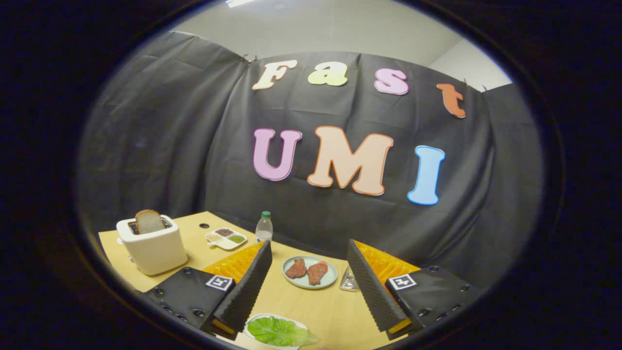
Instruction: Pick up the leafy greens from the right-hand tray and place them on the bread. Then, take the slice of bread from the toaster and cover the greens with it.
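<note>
1. Here the gripper (308, 260) has its two fingers (250, 284) spread wide apart, with nothing between them pressed or held. Bare table shows in the gap.
2. Near the base of the fingers, closer to the left one, lies a green leaf (282, 332) on a white tray (252, 323). The leaf is flat, with its edge spilling over the tray's right side. Neither finger touches it, as far as can be seen.
3. Between the fingertips and just beyond them sits a pale blue plate (332, 279). On it lie two reddish-brown meat pieces (306, 270), side by side and close together.
4. Just right of the plate, against the inner face of the right finger, stands a small clear object (349, 281); what it is cannot be told.
5. Beyond the left finger, well apart from the plate, stands a white toaster (154, 245) near the table's left edge. A brown bread slice (148, 221) stands upright in its slot, top half sticking out.
6. Between toaster and bottle lies a small white divided dish (226, 238), holding dark, green and pale contents in separate compartments.
7. Just right of that dish, at the table's far edge, stands a clear bottle (264, 226) with a green cap, upright.
8. The table (311, 304) is light wood, with a small dark hole near the far edge behind the dish.
9. Behind the table hangs a black cloth wall (170, 146); above it, a pale ceiling.
</note>
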`<control>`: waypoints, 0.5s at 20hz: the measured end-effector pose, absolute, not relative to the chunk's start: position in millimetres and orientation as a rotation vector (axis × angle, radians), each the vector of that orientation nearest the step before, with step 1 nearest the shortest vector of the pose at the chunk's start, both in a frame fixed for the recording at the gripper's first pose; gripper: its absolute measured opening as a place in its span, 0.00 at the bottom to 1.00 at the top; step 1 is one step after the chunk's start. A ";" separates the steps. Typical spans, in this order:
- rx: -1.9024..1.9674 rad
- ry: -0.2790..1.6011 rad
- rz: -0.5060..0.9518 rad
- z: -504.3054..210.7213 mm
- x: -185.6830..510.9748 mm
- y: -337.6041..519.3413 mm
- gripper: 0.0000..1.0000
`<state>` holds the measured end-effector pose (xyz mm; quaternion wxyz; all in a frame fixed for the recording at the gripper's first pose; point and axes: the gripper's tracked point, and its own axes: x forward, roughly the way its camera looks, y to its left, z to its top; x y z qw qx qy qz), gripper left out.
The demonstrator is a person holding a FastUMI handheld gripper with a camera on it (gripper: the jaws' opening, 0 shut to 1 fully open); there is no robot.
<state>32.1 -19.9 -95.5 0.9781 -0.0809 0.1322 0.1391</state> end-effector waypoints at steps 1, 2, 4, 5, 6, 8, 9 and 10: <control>-0.176 0.278 0.291 -100.6 34.0 -21.2 1.00; -0.186 0.283 0.304 -103.1 35.5 -21.1 1.00; -0.191 0.297 0.342 -109.9 37.4 -17.5 1.00; -0.198 0.312 0.361 -115.8 38.2 -17.1 1.00; -0.211 0.330 0.381 -121.0 38.7 -18.3 1.00; -0.247 0.365 0.421 -133.6 37.5 -20.0 1.00; -0.259 0.384 0.443 -139.3 37.6 -20.0 1.00; -0.263 0.406 0.468 -145.1 36.5 -19.3 1.00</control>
